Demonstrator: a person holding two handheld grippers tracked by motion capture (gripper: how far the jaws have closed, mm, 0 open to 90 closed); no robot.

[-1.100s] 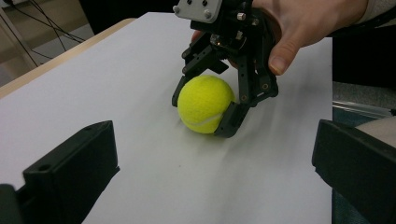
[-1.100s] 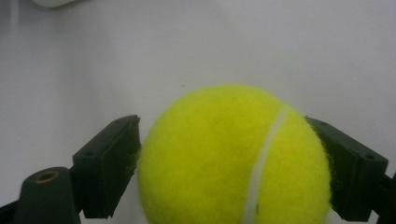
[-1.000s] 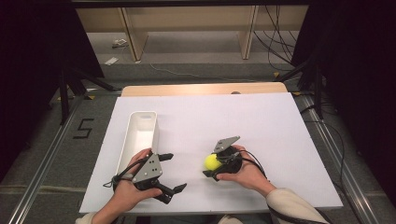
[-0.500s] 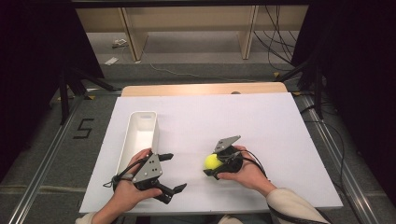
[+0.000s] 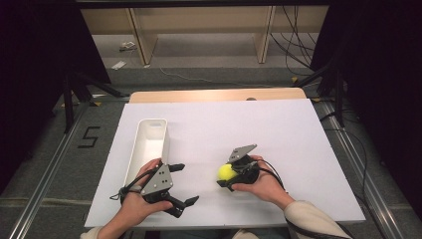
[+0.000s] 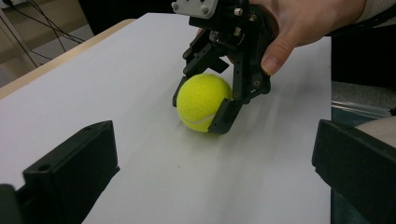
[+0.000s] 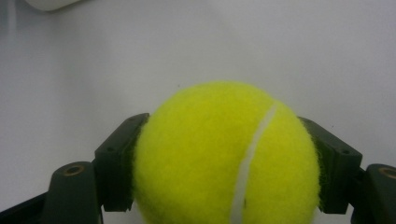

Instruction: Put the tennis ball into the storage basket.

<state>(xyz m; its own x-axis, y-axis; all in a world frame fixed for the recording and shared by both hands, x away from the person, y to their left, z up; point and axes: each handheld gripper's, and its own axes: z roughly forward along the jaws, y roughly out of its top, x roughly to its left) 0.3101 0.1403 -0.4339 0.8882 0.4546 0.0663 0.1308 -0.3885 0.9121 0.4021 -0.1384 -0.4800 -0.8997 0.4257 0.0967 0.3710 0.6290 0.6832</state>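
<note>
Nothing has moved since earlier: the right gripper (image 5: 228, 175) pinches the tennis ball (image 5: 227, 172) between its jaws; the left gripper (image 5: 185, 185) stays spread, empty.

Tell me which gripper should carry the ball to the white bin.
Right. The right gripper is already shut on the tennis ball; the left gripper is open, holding nothing, beside the white bin.

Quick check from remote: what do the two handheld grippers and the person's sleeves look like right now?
Both the left gripper and the right gripper are black, two-jawed linkages, each topped by a grey three-cornered plate with a black cable trailing behind. The right arm wears a cream sleeve.
</note>
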